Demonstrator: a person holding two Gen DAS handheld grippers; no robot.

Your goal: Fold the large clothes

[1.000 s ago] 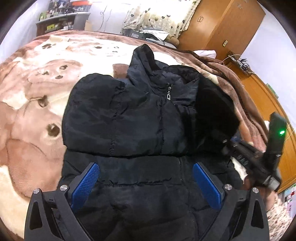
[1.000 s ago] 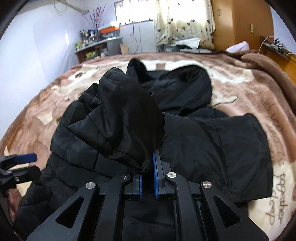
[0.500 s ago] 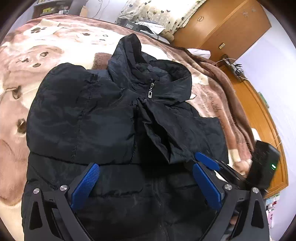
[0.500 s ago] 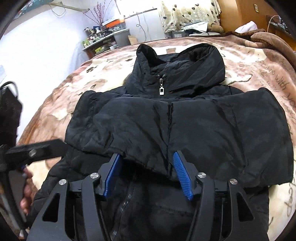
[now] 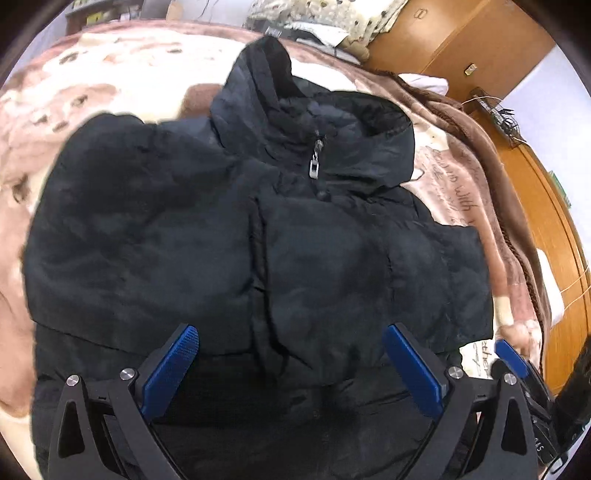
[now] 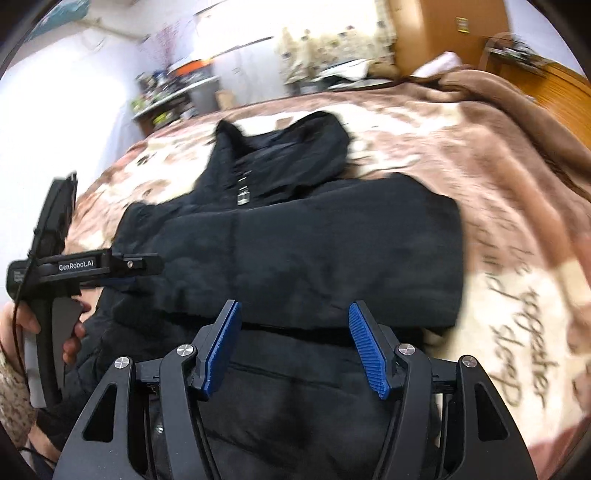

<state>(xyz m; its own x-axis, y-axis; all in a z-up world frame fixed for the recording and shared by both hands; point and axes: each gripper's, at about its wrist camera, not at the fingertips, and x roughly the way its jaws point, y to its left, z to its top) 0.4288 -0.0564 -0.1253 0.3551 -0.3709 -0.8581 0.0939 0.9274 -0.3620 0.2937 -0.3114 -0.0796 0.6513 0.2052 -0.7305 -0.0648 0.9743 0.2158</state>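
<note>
A black puffer jacket (image 5: 295,240) lies face up on the bed, hood at the far end, its zipper pull (image 5: 314,168) at the collar. Both sleeves are folded across the chest, meeting near the middle. My left gripper (image 5: 290,334) hovers open over the sleeves' lower edge, nothing between its blue pads. In the right wrist view the same jacket (image 6: 295,251) fills the middle. There my right gripper (image 6: 293,308) stands open above the folded right sleeve, holding nothing. The left gripper (image 6: 129,273) appears over the jacket's left side.
A brown bear-print blanket (image 6: 498,240) with writing covers the bed. A wooden wardrobe (image 5: 461,40) and side unit (image 5: 546,229) stand to the right, pillows (image 5: 332,14) at the head. A cluttered shelf (image 6: 173,92) is at the far left. A hand (image 6: 22,317) grips the left gripper's handle.
My right gripper let go of the right sleeve and opened; the sleeve now lies flat across the chest. Both grippers shifted over the jacket, the right one drawing back.
</note>
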